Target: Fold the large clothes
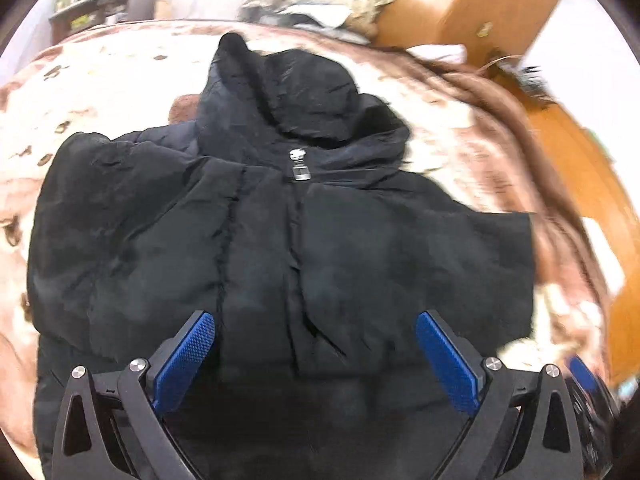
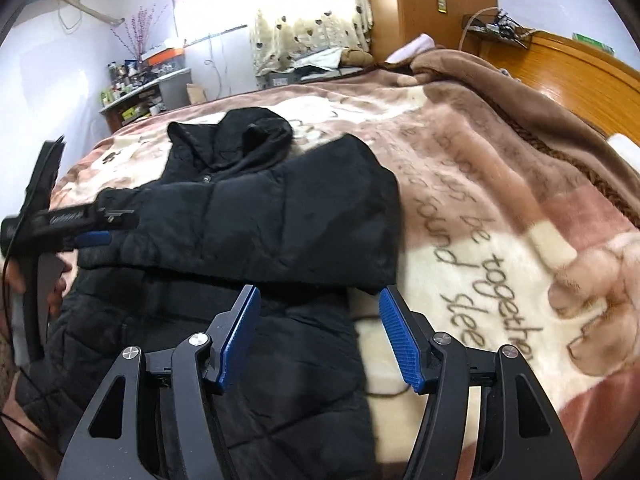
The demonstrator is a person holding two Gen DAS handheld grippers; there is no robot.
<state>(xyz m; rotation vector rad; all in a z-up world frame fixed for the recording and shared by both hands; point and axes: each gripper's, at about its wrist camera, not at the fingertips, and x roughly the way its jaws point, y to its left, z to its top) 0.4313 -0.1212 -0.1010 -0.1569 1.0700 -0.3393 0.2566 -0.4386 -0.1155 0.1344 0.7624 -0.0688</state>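
Observation:
A black hooded puffer jacket point(image 1: 280, 232) lies front-up on the bed, zipped, its silver zipper pull point(image 1: 298, 164) below the hood point(image 1: 280, 92). In the right wrist view a sleeve is folded across the jacket point(image 2: 280, 216), with the hood point(image 2: 240, 144) beyond it. My left gripper point(image 1: 315, 316) hovers open above the jacket's chest with nothing between its blue pads. Seen from the right wrist, it point(image 2: 94, 238) sits at the jacket's left side, held by a hand point(image 2: 56, 284). My right gripper point(image 2: 318, 291) stands open over the jacket's right edge, gripping nothing.
A plush brown-and-cream blanket point(image 2: 500, 208) with lettering covers the bed. A wooden headboard point(image 2: 580, 80) runs along the right and a wardrobe point(image 2: 432, 0) stands behind. A cluttered shelf point(image 2: 136, 92) is at the far left. A thin black cable point(image 2: 384, 394) lies on the blanket beside the jacket.

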